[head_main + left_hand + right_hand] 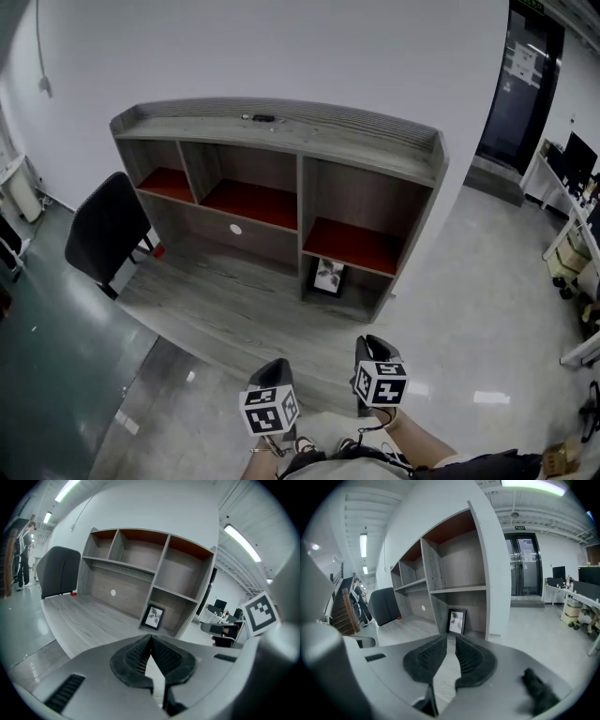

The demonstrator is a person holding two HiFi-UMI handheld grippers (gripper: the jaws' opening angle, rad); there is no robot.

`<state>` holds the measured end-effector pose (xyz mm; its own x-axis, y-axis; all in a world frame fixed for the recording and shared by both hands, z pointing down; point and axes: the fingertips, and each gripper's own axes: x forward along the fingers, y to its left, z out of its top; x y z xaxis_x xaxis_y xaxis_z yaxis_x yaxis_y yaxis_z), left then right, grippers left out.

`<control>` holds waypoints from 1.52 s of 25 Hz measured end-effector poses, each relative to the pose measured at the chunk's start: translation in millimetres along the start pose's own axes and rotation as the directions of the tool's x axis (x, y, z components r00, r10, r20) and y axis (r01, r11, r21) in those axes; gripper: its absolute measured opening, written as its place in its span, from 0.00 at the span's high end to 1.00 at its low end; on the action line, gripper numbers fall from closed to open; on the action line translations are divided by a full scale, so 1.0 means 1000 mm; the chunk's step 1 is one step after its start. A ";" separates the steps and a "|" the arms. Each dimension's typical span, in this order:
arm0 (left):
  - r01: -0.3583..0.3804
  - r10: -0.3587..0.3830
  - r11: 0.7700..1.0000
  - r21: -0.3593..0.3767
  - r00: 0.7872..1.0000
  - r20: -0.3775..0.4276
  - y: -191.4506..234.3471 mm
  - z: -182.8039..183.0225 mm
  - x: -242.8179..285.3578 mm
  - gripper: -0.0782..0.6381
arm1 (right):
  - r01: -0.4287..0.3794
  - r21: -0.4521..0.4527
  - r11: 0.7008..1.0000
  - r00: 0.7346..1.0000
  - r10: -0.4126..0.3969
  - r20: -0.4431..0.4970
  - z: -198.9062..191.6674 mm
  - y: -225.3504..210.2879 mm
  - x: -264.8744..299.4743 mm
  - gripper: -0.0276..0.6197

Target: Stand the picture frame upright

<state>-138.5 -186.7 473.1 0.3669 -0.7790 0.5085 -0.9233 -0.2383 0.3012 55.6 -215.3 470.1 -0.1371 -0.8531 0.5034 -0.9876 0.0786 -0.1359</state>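
The black picture frame (328,277) stands upright, leaning back slightly, in the lower right compartment of the grey shelf unit (281,141). The left gripper view shows the picture frame (153,617) straight ahead, and the right gripper view shows the picture frame (457,621) just beyond the jaws. Both grippers hang near my body, well short of the desk's front edge. My left gripper (277,367) (151,639) has its pads touching at the tips, with nothing held. My right gripper (375,345) (450,641) keeps a narrow gap between its pads, and nothing lies in it.
The shelf unit stands on a grey wooden desk (216,300) against a white wall. A black chair (108,230) sits at the desk's left end. A small dark object (262,118) lies on the shelf top. Office desks (572,187) stand at the far right; a person (26,550) stands far left.
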 end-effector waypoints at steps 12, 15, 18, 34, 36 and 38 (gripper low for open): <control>-0.035 0.035 0.999 0.034 0.999 0.007 -0.031 -0.002 -0.005 0.87 | -0.100 0.046 0.994 0.994 0.098 0.046 0.007 -0.013 -0.041 0.84; -0.044 0.043 0.998 0.044 0.999 0.016 -0.042 -0.005 -0.009 0.87 | -0.098 0.029 0.995 0.994 0.096 0.051 0.007 -0.023 -0.048 0.85; -0.057 0.057 0.998 0.036 0.998 0.017 -0.050 -0.009 -0.011 0.87 | -0.099 0.022 0.995 0.994 0.097 0.051 0.006 -0.031 -0.050 0.87; -0.073 0.072 0.996 0.048 0.997 0.019 -0.075 -0.016 -0.018 0.87 | -0.156 -0.056 0.986 0.988 0.157 0.009 -0.007 -0.021 -0.062 0.91; -0.074 0.074 0.996 0.049 0.997 0.020 -0.074 -0.016 -0.020 0.87 | -0.153 -0.056 0.987 0.988 0.154 0.015 -0.006 -0.021 -0.065 0.91; -0.077 0.076 0.996 0.052 0.997 0.020 -0.074 -0.017 -0.021 0.87 | -0.152 -0.059 0.987 0.988 0.154 0.020 -0.005 -0.021 -0.066 0.91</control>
<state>-76.3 -143.3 453.7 0.2933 -0.8063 0.5137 -0.9534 -0.2073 0.2191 84.6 -158.5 444.1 -0.2858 -0.8412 0.4591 -0.9580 0.2381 -0.1600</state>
